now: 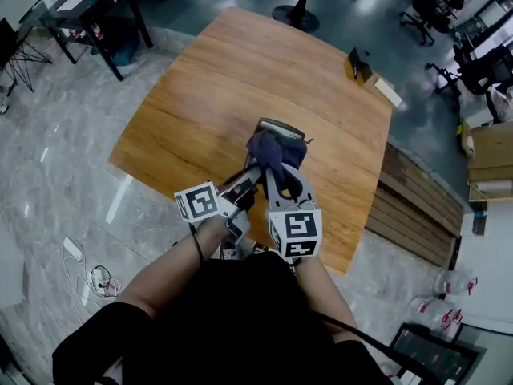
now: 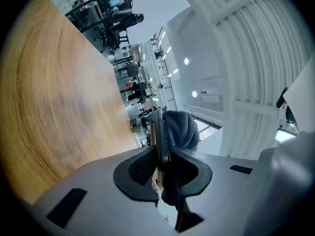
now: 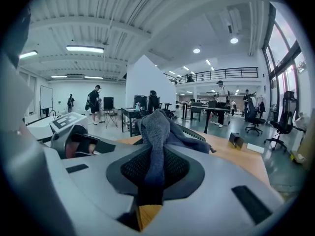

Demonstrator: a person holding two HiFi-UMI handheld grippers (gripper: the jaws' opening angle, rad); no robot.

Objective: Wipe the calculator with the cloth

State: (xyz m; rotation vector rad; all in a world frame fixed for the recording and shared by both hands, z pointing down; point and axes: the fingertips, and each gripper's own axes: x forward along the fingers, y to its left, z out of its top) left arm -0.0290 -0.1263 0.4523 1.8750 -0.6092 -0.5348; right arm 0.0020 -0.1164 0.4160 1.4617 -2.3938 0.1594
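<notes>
Both grippers are held up over the wooden table [image 1: 224, 79], close to my body. My left gripper [image 1: 251, 175] is shut on the edge of the dark calculator [image 1: 282, 126], which the left gripper view shows edge-on as a thin slab [image 2: 158, 132] between the jaws [image 2: 160, 167]. A dark blue cloth [image 1: 276, 151] is draped over the calculator's face. My right gripper [image 1: 278, 176] is shut on that cloth [image 3: 155, 141], which runs out between its jaws [image 3: 153, 170] onto the calculator. The cloth [image 2: 182, 128] also shows behind the slab.
A small dark box [image 1: 358, 64] and a white block [image 1: 388, 91] lie near the table's far right edge. A black desk [image 1: 88, 10] stands far left, office chairs [image 1: 429, 6] far right, and stacked wooden boards [image 1: 417, 207] beside the table.
</notes>
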